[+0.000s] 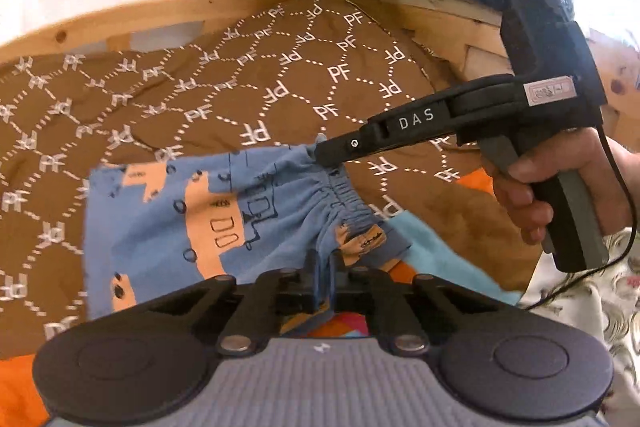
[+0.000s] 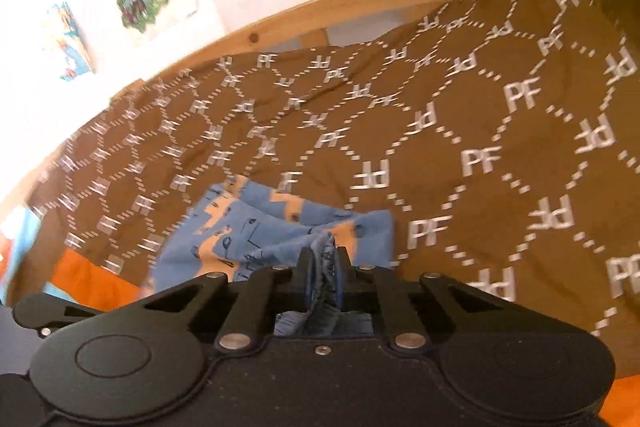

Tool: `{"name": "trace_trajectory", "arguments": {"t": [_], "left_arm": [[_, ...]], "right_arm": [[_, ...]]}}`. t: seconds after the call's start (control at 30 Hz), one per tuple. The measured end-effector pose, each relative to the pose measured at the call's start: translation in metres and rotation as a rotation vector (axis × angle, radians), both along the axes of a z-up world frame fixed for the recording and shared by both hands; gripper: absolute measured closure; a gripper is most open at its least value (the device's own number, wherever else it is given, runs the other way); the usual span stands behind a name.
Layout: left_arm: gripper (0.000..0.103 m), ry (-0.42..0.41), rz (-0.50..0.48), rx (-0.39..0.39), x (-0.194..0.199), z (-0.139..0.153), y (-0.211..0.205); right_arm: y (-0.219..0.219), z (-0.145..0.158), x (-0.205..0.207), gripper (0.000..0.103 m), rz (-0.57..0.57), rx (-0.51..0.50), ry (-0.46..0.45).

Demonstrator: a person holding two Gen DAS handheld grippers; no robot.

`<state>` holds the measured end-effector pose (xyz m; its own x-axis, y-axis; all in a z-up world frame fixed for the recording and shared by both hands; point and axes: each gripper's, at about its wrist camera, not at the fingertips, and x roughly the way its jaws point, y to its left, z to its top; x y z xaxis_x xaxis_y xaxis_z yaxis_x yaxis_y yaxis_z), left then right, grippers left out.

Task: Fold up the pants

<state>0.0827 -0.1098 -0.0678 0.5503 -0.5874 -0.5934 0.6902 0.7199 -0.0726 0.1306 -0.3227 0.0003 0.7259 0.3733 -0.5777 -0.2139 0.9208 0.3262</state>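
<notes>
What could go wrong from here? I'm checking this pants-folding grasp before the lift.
1. Both grips are shallow: the left gripper and the right gripper pinch only the gathered waistband edge of the blue pants, so the fabric might slip out under tension.
2. The waistband is bunched between the grips, so the fold may come out creased unless it is pulled taut.
3. Dragging could wrinkle the loose brown patterned cover underneath.

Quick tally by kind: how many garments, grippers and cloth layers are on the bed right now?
Blue-and-orange printed pants: 1
Black two-finger grippers, left and right: 2
Brown PF-patterned blanket: 1
Orange sheet: 1
Total: 5
</notes>
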Motion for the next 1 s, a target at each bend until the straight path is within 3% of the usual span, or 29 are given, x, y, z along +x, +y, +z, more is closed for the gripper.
{"name": "trace_trajectory", "arguments": {"t": [0.2,0.3,0.37,0.4,0.43,0.47,0.53,0.63,0.73,0.8,0.83,1.0], "left_arm": [[0.097,0.006,-0.040,0.020,-0.003,-0.016,-0.009],[0.090,0.058,-0.013,-0.044,0.001,-0.006,0.003],[0.063,0.072,0.028,-0.086,0.001,0.006,0.017],[0.039,0.057,0.070,-0.102,0.000,0.013,0.027],[0.027,0.035,0.118,-0.114,-0.002,0.019,0.035],[0.025,0.012,0.173,-0.118,-0.002,0.024,0.044],[0.018,-0.007,0.282,-0.093,0.005,0.029,0.054],[0.013,0.024,0.439,-0.046,0.022,0.022,0.064],[0.013,0.149,0.525,0.050,0.038,-0.001,0.069],[0.011,0.215,0.543,0.117,0.044,-0.018,0.071],[0.009,0.221,0.546,0.105,0.042,-0.023,0.074],[0.005,0.226,0.565,0.071,0.040,-0.025,0.081]], "right_arm": [[-0.005,-0.017,0.000,0.093,-0.045,-0.084,0.054],[0.003,-0.024,-0.005,0.085,-0.058,-0.160,0.051],[0.007,-0.020,-0.012,0.067,-0.090,-0.202,0.030],[0.008,-0.017,-0.015,0.061,-0.111,-0.223,0.017],[0.011,-0.014,-0.019,0.048,-0.130,-0.238,-0.001],[0.014,-0.010,-0.026,0.035,-0.141,-0.247,-0.023],[0.024,-0.005,-0.036,0.025,-0.142,-0.265,-0.065],[0.046,-0.007,-0.047,0.016,-0.112,-0.330,-0.095],[0.061,-0.019,-0.051,0.014,-0.112,-0.424,-0.079],[0.062,-0.028,-0.054,0.007,-0.152,-0.484,-0.058],[0.058,-0.031,-0.058,0.002,-0.175,-0.483,-0.060],[0.041,-0.036,-0.068,0.001,-0.184,-0.407,-0.070]]}}
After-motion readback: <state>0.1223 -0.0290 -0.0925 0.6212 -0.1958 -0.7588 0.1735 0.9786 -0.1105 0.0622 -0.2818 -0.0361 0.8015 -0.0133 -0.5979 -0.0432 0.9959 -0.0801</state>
